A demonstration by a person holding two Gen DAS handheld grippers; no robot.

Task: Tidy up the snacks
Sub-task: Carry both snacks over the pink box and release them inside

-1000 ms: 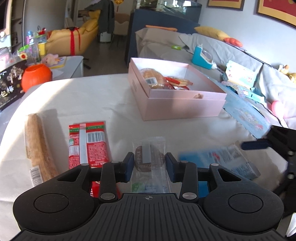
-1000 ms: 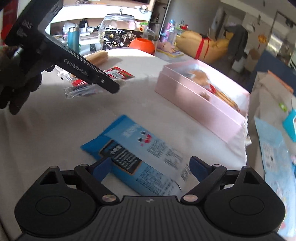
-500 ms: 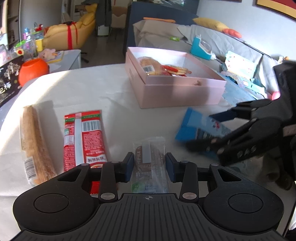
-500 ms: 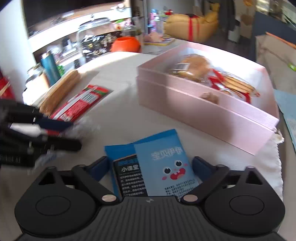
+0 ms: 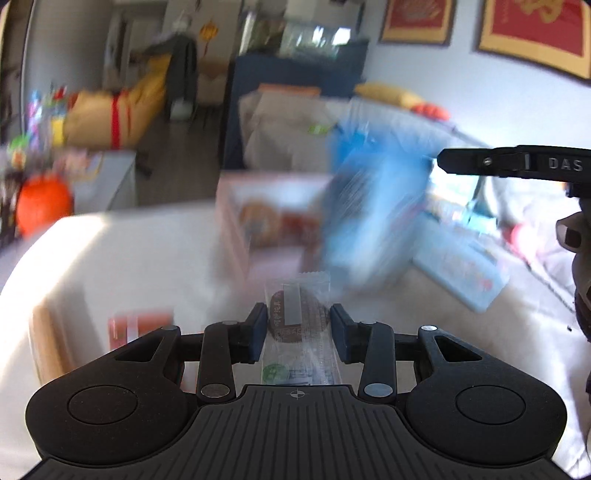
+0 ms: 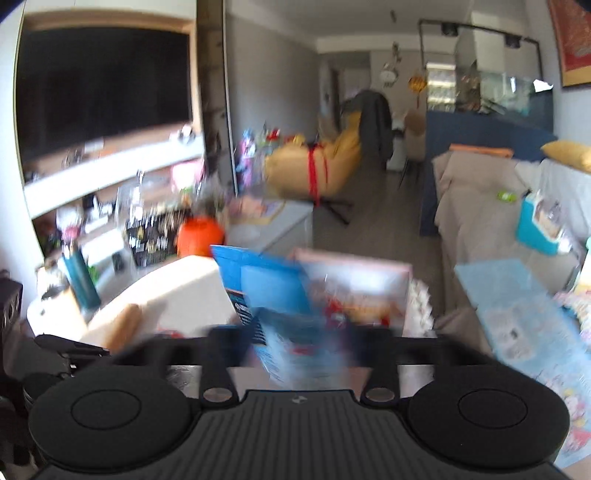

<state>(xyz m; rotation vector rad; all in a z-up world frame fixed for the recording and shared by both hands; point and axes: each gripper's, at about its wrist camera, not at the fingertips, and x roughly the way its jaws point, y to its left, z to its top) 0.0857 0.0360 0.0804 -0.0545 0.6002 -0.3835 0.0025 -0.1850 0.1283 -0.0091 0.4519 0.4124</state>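
now left tool [image 5: 297,328] pinching clear cookie packet [image 5: 298,314], right tool [image 6: 297,343] gripping blue bag [image 6: 273,295]

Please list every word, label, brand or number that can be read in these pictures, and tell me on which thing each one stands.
"DAS": white letters on the black right gripper, seen from the left wrist.
Clear cookie packet in the left gripper: print and green mark too small to read.
Blue snack bag: print blurred.
Red wall pictures: gold characters cut off and blurred.
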